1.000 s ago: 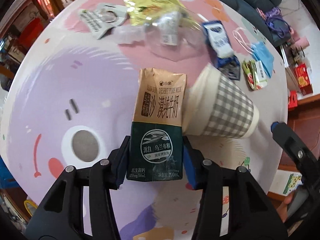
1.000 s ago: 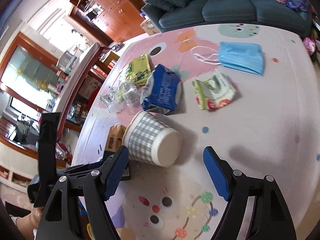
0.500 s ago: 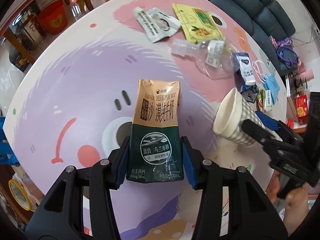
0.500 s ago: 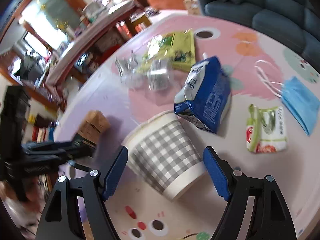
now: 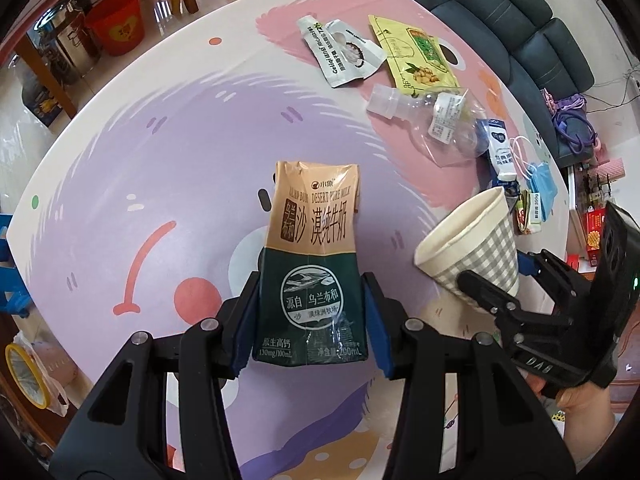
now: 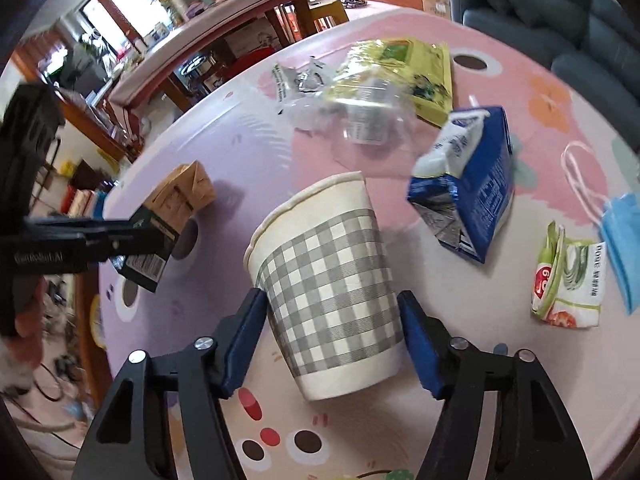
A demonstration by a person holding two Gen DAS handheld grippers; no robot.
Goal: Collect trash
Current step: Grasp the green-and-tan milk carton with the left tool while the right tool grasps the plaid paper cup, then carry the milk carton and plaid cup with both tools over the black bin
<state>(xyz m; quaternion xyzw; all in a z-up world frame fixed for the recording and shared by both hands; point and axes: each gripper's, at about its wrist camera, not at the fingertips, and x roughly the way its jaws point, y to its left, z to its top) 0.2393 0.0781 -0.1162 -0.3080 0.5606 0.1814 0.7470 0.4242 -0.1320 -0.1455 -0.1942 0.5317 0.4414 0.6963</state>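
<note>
Trash collection is mid-carry, by my reading: both tongs are loaded and lifted off the table (image 5: 132, 152). On the left, the left gripper (image 5: 310, 330) is clamped on a brown-and-green milk carton (image 5: 314, 264); on the right, the right gripper (image 6: 333, 338) is clamped on a grey-checked paper cup (image 6: 326, 284), mouth pointing away. Next, I judge, both pieces need carrying to a bin; none is identifiable here, though a red bucket (image 5: 116, 20) stands on the floor beyond the table. Left on the pastel cartoon-print tabletop: a crushed clear bottle (image 5: 436, 122), a yellow-green snack pouch (image 5: 416, 56), a blue carton (image 6: 472, 200), a tissue pack (image 6: 568, 284) and a face mask (image 6: 620, 244). A dark sofa (image 5: 520, 8) lies behind.
</note>
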